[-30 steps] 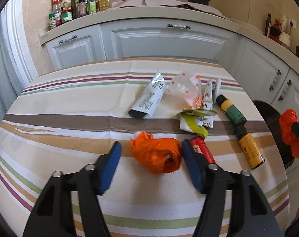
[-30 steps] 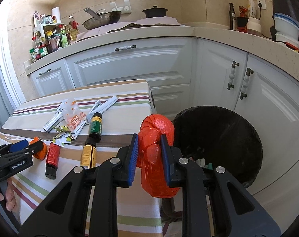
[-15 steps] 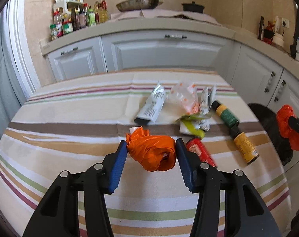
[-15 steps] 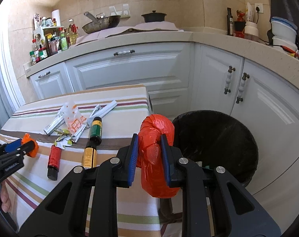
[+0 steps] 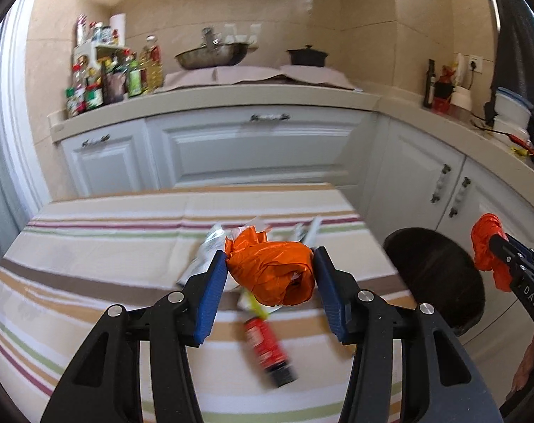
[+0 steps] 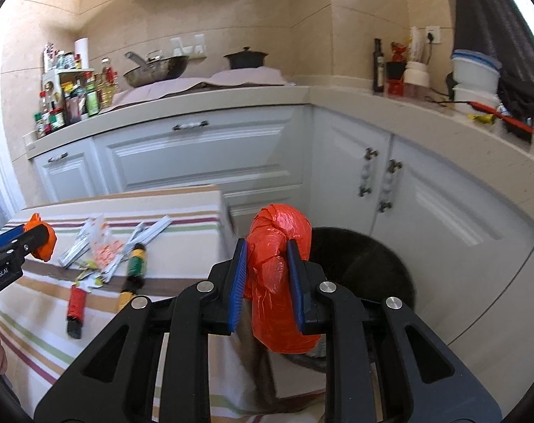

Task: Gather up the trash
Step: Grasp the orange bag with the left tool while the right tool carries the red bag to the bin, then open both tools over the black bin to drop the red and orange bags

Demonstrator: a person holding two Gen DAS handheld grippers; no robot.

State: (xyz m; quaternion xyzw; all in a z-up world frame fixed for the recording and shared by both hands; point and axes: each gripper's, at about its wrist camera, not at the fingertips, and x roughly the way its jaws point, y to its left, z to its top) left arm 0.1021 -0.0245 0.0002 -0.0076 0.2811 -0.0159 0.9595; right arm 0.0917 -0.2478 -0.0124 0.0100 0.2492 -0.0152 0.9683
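Bin (image 6: pixel 369 264) placement makes sense to me: it sits on the floor right off the table's (image 5: pixel 90 246) right edge, so anything picked up only has to swing a short way over to get dropped.

Both tools are loaded. The left gripper (image 5: pixel 270 275) has its blue pads about half spread and pinching an orange bag wad (image 5: pixel 274 271) from both sides; the wad looks lifted clear of the table, well to the left of the bin. The right gripper (image 6: pixel 267 278) is squeezed nearly together on a red-orange bag bundle (image 6: pixel 277 275), which hangs just beside the bin's near rim, looks like it's about ready to drop.

Leftovers farther from the bin, on the table: a red tube (image 6: pixel 76 303), a green and yellow bottle (image 6: pixel 134 271), and some flat wrappers (image 6: pixel 101 250).
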